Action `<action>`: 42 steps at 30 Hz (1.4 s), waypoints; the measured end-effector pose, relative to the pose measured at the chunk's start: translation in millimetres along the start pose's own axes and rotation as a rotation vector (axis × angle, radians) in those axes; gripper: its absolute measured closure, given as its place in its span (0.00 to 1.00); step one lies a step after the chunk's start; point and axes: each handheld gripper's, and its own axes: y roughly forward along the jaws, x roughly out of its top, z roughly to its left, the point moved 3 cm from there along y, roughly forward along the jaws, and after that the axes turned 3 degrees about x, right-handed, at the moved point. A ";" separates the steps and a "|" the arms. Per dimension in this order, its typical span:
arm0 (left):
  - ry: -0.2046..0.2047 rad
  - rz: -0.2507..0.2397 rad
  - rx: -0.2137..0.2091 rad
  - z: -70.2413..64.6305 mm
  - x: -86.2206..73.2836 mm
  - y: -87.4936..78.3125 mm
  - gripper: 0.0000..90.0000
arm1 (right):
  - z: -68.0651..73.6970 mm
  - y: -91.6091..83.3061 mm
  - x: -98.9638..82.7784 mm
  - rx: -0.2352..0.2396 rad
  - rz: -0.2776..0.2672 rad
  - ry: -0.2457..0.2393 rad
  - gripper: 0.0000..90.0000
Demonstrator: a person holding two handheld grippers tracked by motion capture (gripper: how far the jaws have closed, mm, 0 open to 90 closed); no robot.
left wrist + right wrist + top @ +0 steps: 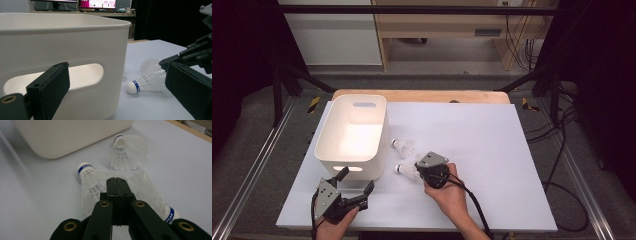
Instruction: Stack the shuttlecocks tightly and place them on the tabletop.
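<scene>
Three white shuttlecocks with blue-banded corks lie on the white table top (492, 150), just right of a white plastic bin (324, 142). My right gripper (428, 167) is shut, and its joined tips (116, 181) pinch the mesh skirt of the near shuttlecock (91, 182), also the lower shuttlecock (406, 170) from above. A second shuttlecock (126, 151) lies beyond it, and a third shuttlecock (156, 200) rests beside the jaws on the right. My left gripper (357, 181) stands open near the bin's front wall (62, 42), holding nothing; past it, the near shuttlecock (146, 81) and the right gripper (197, 53) come into sight.
The bin has a handle slot (75, 77) in its front wall and looks empty from above. A wooden edge (422, 95) borders the table's far side. Cables (557, 165) trail off to the right of the table.
</scene>
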 end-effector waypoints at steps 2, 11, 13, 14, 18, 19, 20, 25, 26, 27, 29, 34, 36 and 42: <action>-0.003 -0.001 -0.001 0.3 0.0 -0.2 0.06 | 0.6 1.6 -0.8 -0.004 0.008 -0.007 1.00; -0.004 0.002 0.000 1.2 -0.3 0.2 0.06 | -4.6 0.0 -5.1 -0.020 0.027 -0.011 1.00; -0.001 0.004 -0.001 1.0 -0.4 0.3 0.06 | -6.0 -0.5 -6.3 -0.024 0.030 -0.009 1.00; -0.001 0.003 -0.001 1.1 -0.5 0.4 0.06 | -6.7 -0.8 -6.8 -0.027 0.032 -0.009 1.00; -0.003 0.003 -0.001 1.3 -0.4 0.3 0.06 | -10.3 -4.0 -8.6 -0.034 0.034 -0.006 1.00; -0.002 0.003 0.000 1.5 -0.4 0.2 0.06 | -11.0 -4.9 -9.0 -0.034 0.035 -0.003 1.00; -0.005 0.002 0.000 1.5 -0.4 0.2 0.06 | -12.8 -6.8 -9.9 -0.038 0.036 -0.005 1.00; -0.003 0.003 -0.002 1.0 -0.5 0.6 0.06 | -20.0 -15.2 -15.5 -0.050 0.040 0.004 1.00; -0.002 0.003 -0.002 0.9 -0.6 0.7 0.06 | -21.4 -16.7 -17.2 -0.053 0.041 0.009 1.00; -0.002 0.003 -0.002 0.8 -0.6 0.7 0.06 | -23.3 -18.2 -18.9 -0.057 0.042 0.009 1.00; -0.001 0.005 -0.002 0.9 -0.7 0.7 0.06 | -26.7 -21.6 -22.4 -0.062 0.051 0.009 1.00; -0.009 0.006 -0.001 1.3 -1.1 1.1 0.06 | -37.7 -29.6 -27.8 -0.079 0.062 0.010 1.00; -0.010 0.006 -0.001 1.5 -1.1 1.1 0.06 | -42.9 -31.9 -30.0 -0.085 0.072 0.008 1.00; -0.013 0.008 0.001 2.7 -1.6 1.3 0.06 | -56.9 -36.2 -35.8 -0.103 0.098 0.004 1.00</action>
